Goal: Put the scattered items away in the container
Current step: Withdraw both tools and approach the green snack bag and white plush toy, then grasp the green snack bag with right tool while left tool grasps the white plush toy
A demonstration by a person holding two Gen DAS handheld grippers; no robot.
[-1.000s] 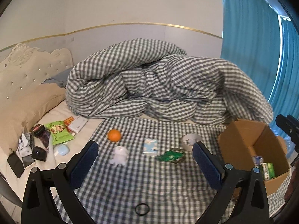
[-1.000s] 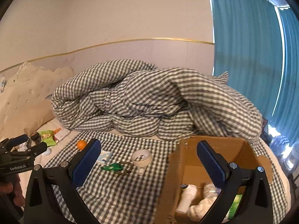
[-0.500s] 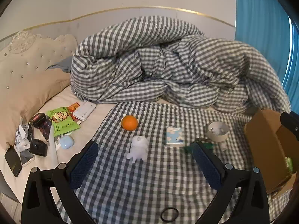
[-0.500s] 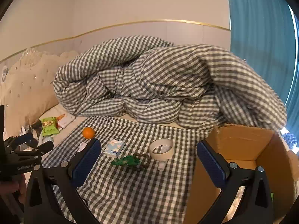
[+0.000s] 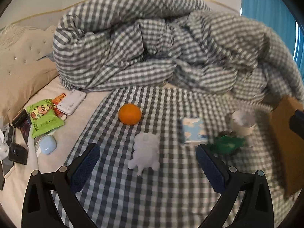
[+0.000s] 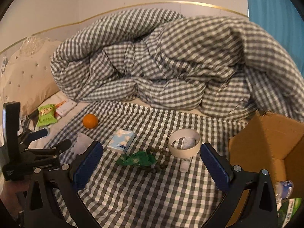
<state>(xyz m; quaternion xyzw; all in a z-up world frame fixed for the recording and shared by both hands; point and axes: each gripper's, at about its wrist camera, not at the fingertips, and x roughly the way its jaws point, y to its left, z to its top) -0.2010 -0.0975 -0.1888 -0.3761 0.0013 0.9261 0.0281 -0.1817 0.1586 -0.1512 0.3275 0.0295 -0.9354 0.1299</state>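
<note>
Both cameras have come lower and closer to the checked cloth since a second ago; the scattered items loom larger, and the box has slid toward the right edge of both views.

Left hand-held gripper (image 5: 146,161): jaws spread wide, holding nothing. White toy figure (image 5: 145,151) lies between the fingertips and just beyond them. Orange (image 5: 130,114) sits farther out on the checked cloth (image 5: 152,193). Right of the toy, a blue-and-white tissue pack (image 5: 193,131), then a green wrapper (image 5: 226,143), blurred. Cardboard box (image 5: 285,142) only partly visible at right.

Right hand-held gripper (image 6: 151,166): jaws also spread wide, empty. Green wrapper (image 6: 135,159) lies between its fingers, touching a string of brown beads (image 6: 163,161). Roll of tape (image 6: 184,142) stands just right of the beads, with a small white tube (image 6: 184,165) lying against its near side. Tissue pack (image 6: 121,140) up and left; orange (image 6: 90,121) farther left. Open cardboard box (image 6: 266,138) stands at right on the cloth, a bottle (image 6: 284,187) and green packet inside.

Rumpled checked duvet (image 6: 171,60) is heaped behind. Off the cloth, on the bare sheet at left, a green snack bag (image 5: 43,117) and other clutter.
</note>
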